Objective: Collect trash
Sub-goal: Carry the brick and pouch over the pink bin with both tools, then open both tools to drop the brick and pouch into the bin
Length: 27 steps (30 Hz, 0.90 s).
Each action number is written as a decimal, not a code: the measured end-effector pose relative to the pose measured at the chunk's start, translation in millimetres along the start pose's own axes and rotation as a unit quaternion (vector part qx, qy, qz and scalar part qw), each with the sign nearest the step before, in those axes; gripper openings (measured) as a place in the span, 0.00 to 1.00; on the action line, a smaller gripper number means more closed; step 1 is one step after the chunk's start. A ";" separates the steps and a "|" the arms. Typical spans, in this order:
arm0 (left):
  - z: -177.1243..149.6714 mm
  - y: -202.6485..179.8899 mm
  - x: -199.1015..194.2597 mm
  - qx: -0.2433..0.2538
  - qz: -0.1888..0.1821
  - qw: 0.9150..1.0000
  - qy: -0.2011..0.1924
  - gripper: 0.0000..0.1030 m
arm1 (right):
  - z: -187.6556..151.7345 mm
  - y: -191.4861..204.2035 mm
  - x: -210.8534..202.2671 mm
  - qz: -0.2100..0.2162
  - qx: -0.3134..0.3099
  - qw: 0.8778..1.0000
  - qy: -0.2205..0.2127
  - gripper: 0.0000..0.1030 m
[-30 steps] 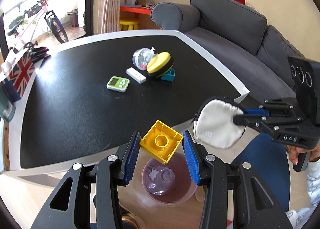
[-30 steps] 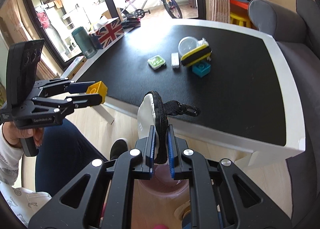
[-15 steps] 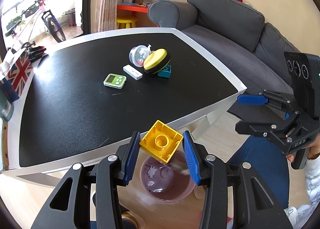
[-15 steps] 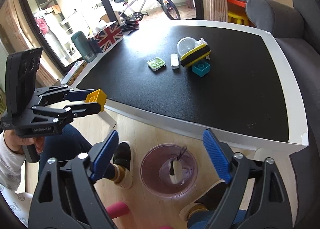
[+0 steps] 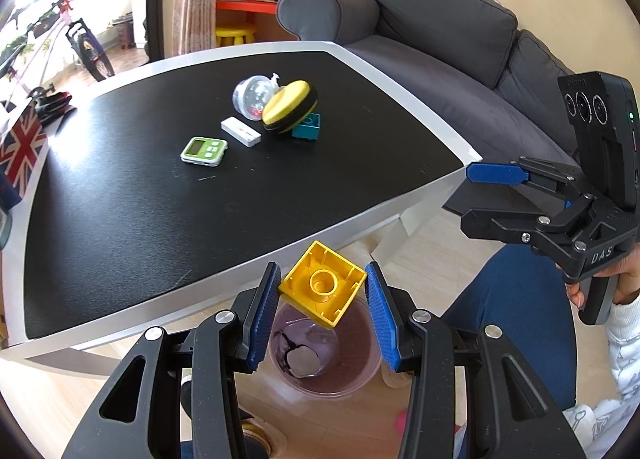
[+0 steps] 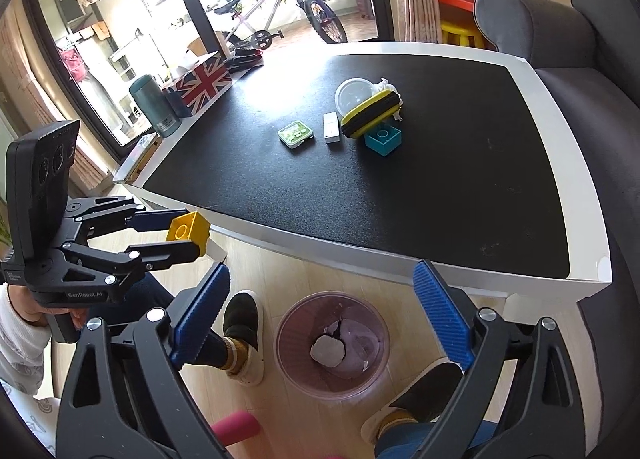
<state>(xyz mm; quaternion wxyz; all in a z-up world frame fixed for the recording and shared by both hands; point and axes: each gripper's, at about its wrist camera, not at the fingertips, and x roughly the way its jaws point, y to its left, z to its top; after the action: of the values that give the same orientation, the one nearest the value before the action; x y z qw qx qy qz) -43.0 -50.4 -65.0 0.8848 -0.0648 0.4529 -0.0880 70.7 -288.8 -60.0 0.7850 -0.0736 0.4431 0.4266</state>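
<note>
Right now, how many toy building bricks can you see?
2. The yellow brick is held in the left gripper above the bin; the teal brick lies on the table, partly under the yellow sponge.

Black-topped, white-rimmed table (image 5: 420, 203) over pale wood floor (image 6: 280, 283).
On it: green timer (image 5: 204, 151), white stick (image 5: 241, 132), clear tub (image 5: 252, 93), yellow-black sponge (image 5: 290, 107) on teal brick (image 5: 308, 130).

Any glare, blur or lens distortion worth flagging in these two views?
Left wrist: window glare washes out the table far-left corner; fisheye bends its edges; yellow brick sharp. Right wrist: blown-out window, glare on tabletop, dark vignette corners; bin clear.
</note>
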 end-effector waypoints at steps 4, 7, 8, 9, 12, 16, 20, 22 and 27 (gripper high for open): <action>0.1 -5.5 1.0 0.010 -0.009 1.000 0.003 0.43 | 0.4 -4.3 -1.6 -0.001 0.005 1.000 -0.003 0.89; 0.2 -8.0 0.5 0.013 -0.012 1.000 0.000 0.81 | 1.9 -6.3 -2.4 -0.001 0.008 1.000 -0.006 0.89; 0.0 -8.5 -1.8 0.012 -0.012 1.000 -0.009 0.88 | 2.5 -6.6 -2.9 -0.001 0.008 1.000 -0.006 0.89; 0.3 -8.7 -3.4 0.011 -0.012 1.000 -0.015 0.89 | 2.7 -6.8 -2.8 -0.001 0.008 1.000 -0.007 0.89; 1.5 -6.5 -1.0 0.003 -0.009 1.000 -0.009 0.91 | 2.8 -7.1 -2.3 -0.002 0.009 1.000 -0.006 0.89; 1.5 -3.0 -1.5 -0.004 -0.004 1.000 -0.010 0.92 | 2.6 -7.8 -1.5 -0.002 0.010 1.000 -0.005 0.89; 2.3 -1.7 -1.3 -0.006 -0.001 1.000 -0.010 0.92 | 1.9 -7.7 -1.1 -0.003 0.011 1.000 -0.004 0.90; 2.1 -0.4 -1.2 -0.009 0.000 1.000 -0.010 0.92 | 1.8 -7.7 -1.2 -0.003 0.010 1.000 -0.005 0.90; 2.4 2.0 -2.9 -0.014 0.000 1.000 -0.011 0.93 | 2.0 -7.3 -0.7 -0.003 0.011 1.000 -0.004 0.91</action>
<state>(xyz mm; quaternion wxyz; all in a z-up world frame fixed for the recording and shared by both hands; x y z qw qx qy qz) -42.5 -47.7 -61.7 0.8890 -0.0777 0.4439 -0.0808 77.1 -292.9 -60.2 0.7887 -0.0647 0.4442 0.4201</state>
